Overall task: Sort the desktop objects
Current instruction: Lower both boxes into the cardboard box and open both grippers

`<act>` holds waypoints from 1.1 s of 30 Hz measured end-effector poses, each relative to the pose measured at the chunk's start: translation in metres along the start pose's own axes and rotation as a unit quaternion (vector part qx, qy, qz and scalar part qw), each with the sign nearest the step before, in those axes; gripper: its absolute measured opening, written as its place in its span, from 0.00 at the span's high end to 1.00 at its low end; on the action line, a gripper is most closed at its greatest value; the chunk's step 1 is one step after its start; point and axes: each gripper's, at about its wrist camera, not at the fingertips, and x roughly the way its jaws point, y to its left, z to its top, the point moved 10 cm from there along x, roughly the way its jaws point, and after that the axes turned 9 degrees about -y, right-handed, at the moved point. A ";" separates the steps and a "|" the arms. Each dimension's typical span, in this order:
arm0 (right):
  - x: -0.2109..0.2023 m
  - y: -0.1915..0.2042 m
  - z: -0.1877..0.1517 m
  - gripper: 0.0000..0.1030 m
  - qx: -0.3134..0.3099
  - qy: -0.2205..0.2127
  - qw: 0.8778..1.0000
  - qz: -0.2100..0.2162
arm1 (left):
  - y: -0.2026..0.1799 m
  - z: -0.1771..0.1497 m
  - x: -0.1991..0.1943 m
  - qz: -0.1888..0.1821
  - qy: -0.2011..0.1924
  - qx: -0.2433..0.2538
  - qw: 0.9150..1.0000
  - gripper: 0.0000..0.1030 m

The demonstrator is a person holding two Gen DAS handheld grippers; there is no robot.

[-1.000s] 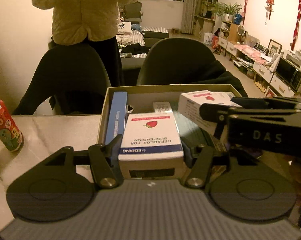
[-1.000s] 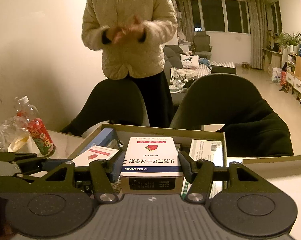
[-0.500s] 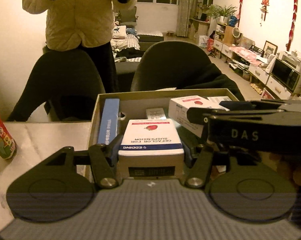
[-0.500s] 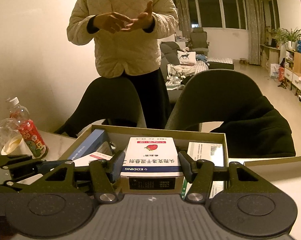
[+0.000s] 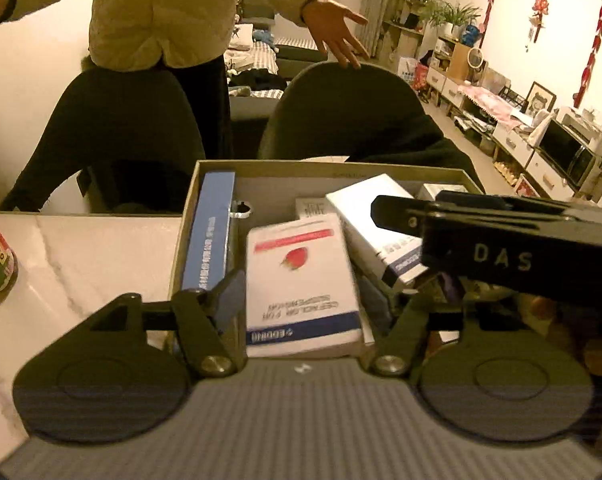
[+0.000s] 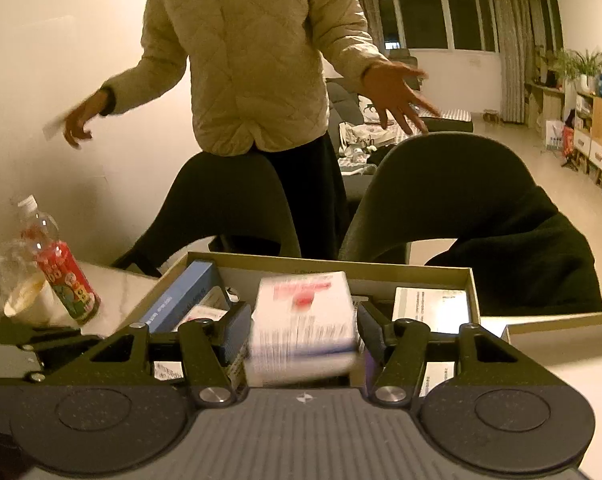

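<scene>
Cardboard box [image 5: 205, 216] holds medicine boxes [image 5: 301, 280]; both tongs opening, boxes between, unclamped.

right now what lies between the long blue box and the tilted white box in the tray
In the left wrist view, the strawberry medicine box lies between the long blue box and tilted white box.

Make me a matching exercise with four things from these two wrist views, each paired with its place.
Things:
1. blue box
2. red-labelled bottle
3. strawberry box
4. dark garment

Places:
A. on the marble tabletop, outside the cardboard tray
B. draped on a chair
C. between the left gripper's opening jaws
D. along the tray's left wall

Pairs: 1-D, 2-A, 3-C, 4-B
</scene>
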 end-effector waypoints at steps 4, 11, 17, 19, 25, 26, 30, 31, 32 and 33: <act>-0.006 -0.004 0.004 0.36 0.006 -0.005 1.000 0.000 | 0.001 0.000 -0.004 -0.004 -0.004 -0.007 1.000 0.37; -0.019 -0.012 0.005 0.36 0.027 -0.008 1.000 0.001 | 0.001 0.002 -0.015 -0.007 -0.015 -0.012 1.000 0.36; -0.032 -0.008 0.000 0.34 0.033 -0.007 0.999 0.007 | 0.007 0.004 -0.028 0.009 -0.031 -0.009 0.999 0.28; -0.037 -0.005 -0.002 0.32 0.032 -0.008 0.999 0.009 | 0.011 0.004 -0.032 0.014 -0.034 -0.011 0.999 0.28; -0.051 0.002 -0.003 0.31 0.037 -0.015 0.999 0.013 | 0.026 0.001 -0.048 0.027 -0.043 -0.029 0.998 0.26; -0.053 0.003 -0.004 0.30 0.035 -0.015 0.999 0.014 | 0.028 0.001 -0.051 0.028 -0.045 -0.031 0.998 0.25; -0.061 0.009 -0.007 0.30 0.034 -0.015 0.999 0.018 | 0.036 -0.002 -0.063 0.036 -0.053 -0.040 0.997 0.23; -0.063 0.011 -0.007 0.30 0.035 -0.015 0.999 0.019 | 0.038 -0.003 -0.066 0.038 -0.055 -0.041 0.997 0.22; -0.065 0.013 -0.007 0.30 0.035 -0.016 0.999 0.021 | 0.041 -0.004 -0.069 0.041 -0.057 -0.044 0.997 0.21; -0.067 0.015 -0.008 0.30 0.036 -0.017 0.999 0.022 | 0.044 -0.005 -0.072 0.044 -0.059 -0.047 0.996 0.21</act>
